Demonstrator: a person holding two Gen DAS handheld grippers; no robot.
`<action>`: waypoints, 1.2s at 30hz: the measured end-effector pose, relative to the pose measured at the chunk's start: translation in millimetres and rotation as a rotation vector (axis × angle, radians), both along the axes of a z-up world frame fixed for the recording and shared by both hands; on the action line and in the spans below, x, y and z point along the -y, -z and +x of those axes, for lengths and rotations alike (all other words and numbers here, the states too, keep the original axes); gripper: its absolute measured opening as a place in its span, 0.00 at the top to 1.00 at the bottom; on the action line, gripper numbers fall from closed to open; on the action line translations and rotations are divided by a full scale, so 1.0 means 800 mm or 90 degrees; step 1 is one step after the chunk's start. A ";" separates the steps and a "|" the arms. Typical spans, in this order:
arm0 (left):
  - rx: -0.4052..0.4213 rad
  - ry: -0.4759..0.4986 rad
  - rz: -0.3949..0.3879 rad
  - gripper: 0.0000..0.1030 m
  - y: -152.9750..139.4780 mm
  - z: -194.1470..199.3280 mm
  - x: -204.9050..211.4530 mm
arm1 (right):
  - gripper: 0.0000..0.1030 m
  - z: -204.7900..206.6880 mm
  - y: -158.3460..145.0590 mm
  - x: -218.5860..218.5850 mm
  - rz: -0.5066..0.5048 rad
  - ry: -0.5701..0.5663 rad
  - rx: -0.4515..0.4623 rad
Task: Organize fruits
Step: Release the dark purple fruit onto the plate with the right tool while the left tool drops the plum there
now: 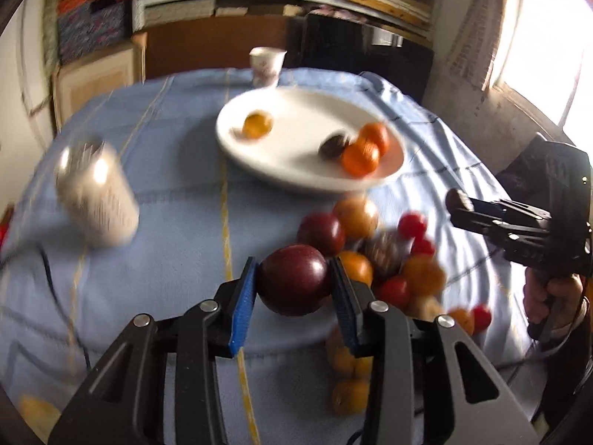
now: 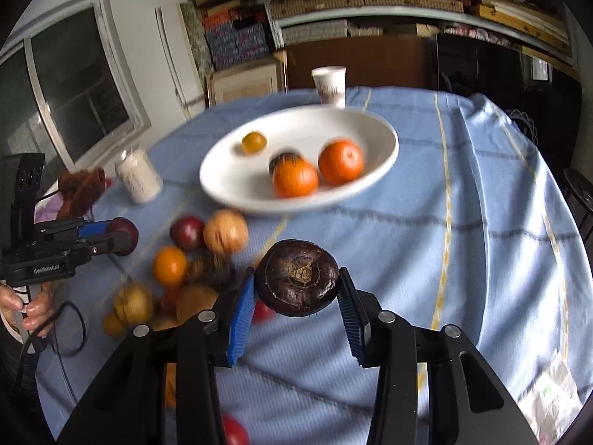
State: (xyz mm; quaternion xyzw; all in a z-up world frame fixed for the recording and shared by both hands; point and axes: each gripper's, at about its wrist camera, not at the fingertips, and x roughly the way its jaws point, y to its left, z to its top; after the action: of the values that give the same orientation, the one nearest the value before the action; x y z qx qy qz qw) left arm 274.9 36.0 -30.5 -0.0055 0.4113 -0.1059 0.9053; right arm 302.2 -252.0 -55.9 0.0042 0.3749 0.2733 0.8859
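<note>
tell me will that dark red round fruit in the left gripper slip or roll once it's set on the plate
Likely both. The dark red fruit looks smooth and glossy, so the left gripper holds it only at its sides. Being round, it would probably roll across the shallow white plate.

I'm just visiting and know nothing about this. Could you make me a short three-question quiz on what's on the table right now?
1. True or false: the white plate is empty.
2. What does the left hand-held gripper hold? A) an orange B) a dark red plum C) the cup
3. Fill in: the right hand-held gripper holds a dark, wrinkled fruit above the blue ____.

Key
1. False: the plate has two oranges, a small yellow fruit and a dark fruit on it.
2. B
3. tablecloth
</note>
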 end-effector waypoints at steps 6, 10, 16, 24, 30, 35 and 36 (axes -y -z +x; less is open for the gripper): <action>0.005 0.025 -0.008 0.63 -0.037 0.099 0.027 | 0.57 0.059 -0.016 -0.026 0.047 0.025 0.007; -0.017 0.014 0.005 0.63 -0.029 0.155 0.039 | 0.57 0.088 -0.015 -0.058 0.049 0.007 0.007; -0.041 -0.014 -0.006 0.36 -0.009 0.177 0.024 | 0.54 0.104 -0.009 -0.100 0.025 -0.036 -0.003; 0.043 -0.030 -0.042 0.05 -0.041 0.092 -0.003 | 0.31 0.053 -0.047 -0.071 0.055 -0.062 0.039; 0.062 -0.034 -0.061 0.05 -0.020 -0.007 -0.022 | 0.30 -0.021 -0.023 -0.038 0.018 -0.052 0.050; 0.063 -0.041 -0.069 0.05 0.001 -0.065 -0.031 | 0.28 -0.092 -0.007 -0.010 0.038 -0.054 0.019; 0.066 -0.037 -0.058 0.05 0.004 -0.075 -0.030 | 0.26 -0.102 -0.006 -0.007 0.036 -0.045 0.024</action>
State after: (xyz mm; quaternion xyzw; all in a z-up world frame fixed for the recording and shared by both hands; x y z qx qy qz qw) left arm 215.2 59.7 -33.6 -0.0533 0.3586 -0.0983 0.9268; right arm 220.8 -246.8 -51.1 0.0107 0.3501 0.3151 0.8821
